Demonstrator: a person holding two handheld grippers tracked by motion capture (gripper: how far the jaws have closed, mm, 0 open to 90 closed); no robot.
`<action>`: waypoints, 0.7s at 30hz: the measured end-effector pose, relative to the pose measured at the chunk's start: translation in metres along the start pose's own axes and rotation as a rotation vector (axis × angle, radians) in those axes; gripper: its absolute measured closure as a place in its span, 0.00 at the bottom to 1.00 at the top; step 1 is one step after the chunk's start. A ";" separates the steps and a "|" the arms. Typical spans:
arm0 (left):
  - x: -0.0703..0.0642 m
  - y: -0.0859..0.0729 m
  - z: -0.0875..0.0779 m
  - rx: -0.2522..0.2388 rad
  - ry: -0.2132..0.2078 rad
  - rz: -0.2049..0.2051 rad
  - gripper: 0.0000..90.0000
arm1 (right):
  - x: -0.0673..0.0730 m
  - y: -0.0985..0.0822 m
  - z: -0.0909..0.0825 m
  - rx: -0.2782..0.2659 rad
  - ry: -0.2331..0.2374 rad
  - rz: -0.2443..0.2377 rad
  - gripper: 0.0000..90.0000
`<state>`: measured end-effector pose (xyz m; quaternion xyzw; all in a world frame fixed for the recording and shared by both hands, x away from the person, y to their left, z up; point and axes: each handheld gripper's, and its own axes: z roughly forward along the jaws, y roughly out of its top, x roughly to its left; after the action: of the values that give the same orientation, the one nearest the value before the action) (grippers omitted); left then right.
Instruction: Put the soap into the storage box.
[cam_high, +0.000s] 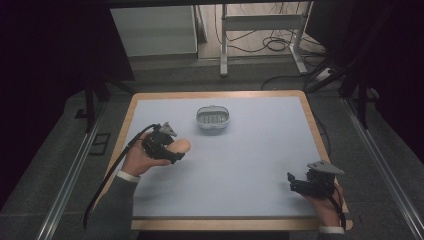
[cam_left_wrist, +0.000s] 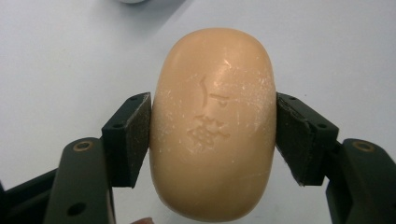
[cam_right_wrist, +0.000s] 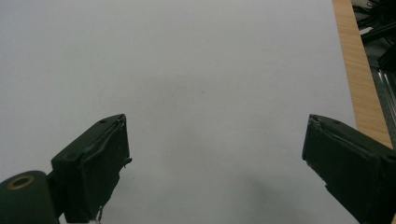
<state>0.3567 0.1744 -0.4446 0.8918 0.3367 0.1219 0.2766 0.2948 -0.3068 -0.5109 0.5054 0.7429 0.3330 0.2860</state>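
Observation:
A peach-coloured oval bar of soap (cam_left_wrist: 212, 123) with a stamped mark sits between the jaws of my left gripper (cam_left_wrist: 213, 135), whose black pads press on both its sides. In the high view the soap (cam_high: 181, 146) pokes out of the left gripper (cam_high: 175, 151) at the table's left, a short way front-left of a small grey soap dish (cam_high: 212, 119) with a slotted floor. My right gripper (cam_right_wrist: 215, 158) stands open over bare white table, nothing between its pads; the high view has it (cam_high: 295, 181) near the front right corner.
The white table top (cam_high: 250, 150) has a wooden rim (cam_high: 320, 140). Cables trail from both grippers off the front edge. Beyond the table are desk legs and floor cables (cam_high: 270, 42).

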 end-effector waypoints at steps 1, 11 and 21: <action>0.000 0.001 0.000 0.001 0.002 0.004 0.36 | 0.000 0.000 0.000 0.000 0.000 0.002 0.08; 0.001 0.009 0.002 0.018 0.030 0.014 0.36 | 0.000 0.000 -0.001 -0.002 0.000 0.003 0.08; 0.000 0.023 0.007 0.019 0.013 0.029 0.36 | 0.000 0.000 -0.001 -0.005 0.004 -0.006 0.08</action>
<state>0.3715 0.1570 -0.4370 0.8982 0.3268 0.1286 0.2643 0.2945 -0.3067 -0.5104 0.5016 0.7442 0.3353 0.2867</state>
